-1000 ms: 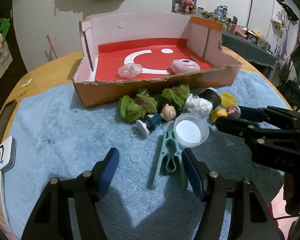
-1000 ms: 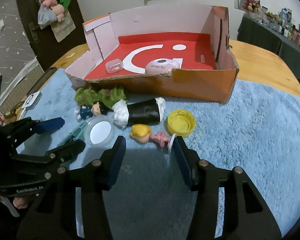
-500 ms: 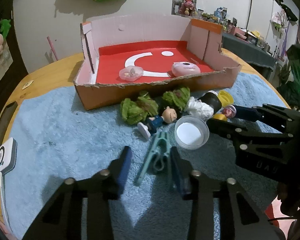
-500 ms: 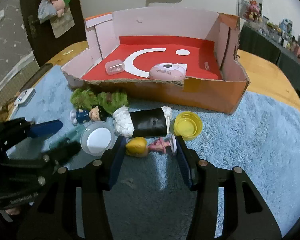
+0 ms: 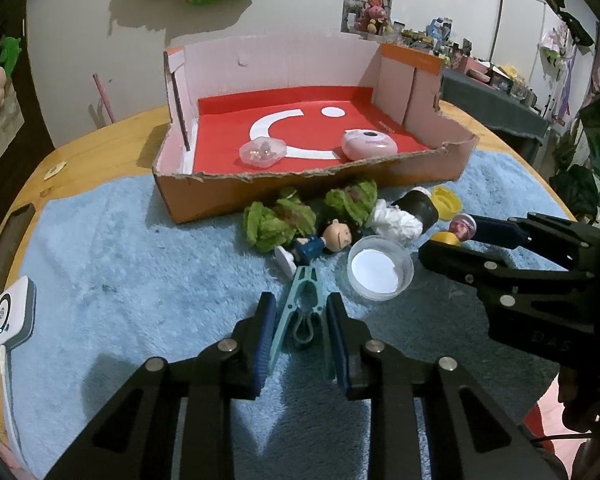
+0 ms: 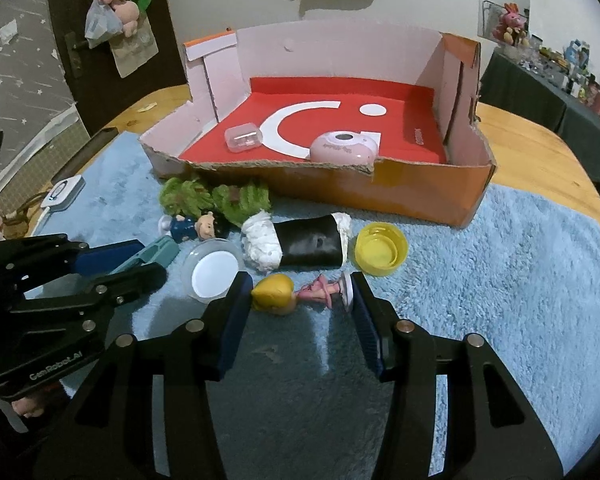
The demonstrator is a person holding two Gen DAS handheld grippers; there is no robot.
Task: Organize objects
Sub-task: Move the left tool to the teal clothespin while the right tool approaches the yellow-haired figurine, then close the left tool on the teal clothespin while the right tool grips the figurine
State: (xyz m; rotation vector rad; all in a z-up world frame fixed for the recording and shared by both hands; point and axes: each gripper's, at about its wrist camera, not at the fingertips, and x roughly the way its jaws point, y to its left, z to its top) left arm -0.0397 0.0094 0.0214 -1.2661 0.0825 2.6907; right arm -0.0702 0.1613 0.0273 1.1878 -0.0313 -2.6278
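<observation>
Closing in from wide apart a second ago, the left claw (image 5: pixel 300 320) now has its blue pads on either side of the teal clothespin (image 5: pixel 302 304), tight to its handles; I'd say it has just taken hold, though the peg is not yet off the blue rug (image 5: pixel 120 272). The right claw (image 6: pixel 300 300) has narrowed too and slid forward, so the little blonde doll (image 6: pixel 296 294) lies crosswise between its pads, head at one pad, round base touching the other. Whether it is truly pinched I cannot tell; it looks bracketed more than squeezed.

Just beyond the peg lie the white-lined clear lid (image 5: pixel 380 272), the boy figure (image 5: pixel 324 240) and the green frilly clumps (image 5: pixel 276 220). The black-and-white roll (image 6: pixel 300 246) and the yellow cap (image 6: pixel 380 250) sit near the doll.

Behind them the cardboard tray (image 5: pixel 312 192) holds only a clear case (image 5: pixel 263 153) and a pink compact (image 5: pixel 369 145). Both grabs seem set up for a lift into that tray, with most of the sorting yet to do on the desk (image 6: pixel 540 148).
</observation>
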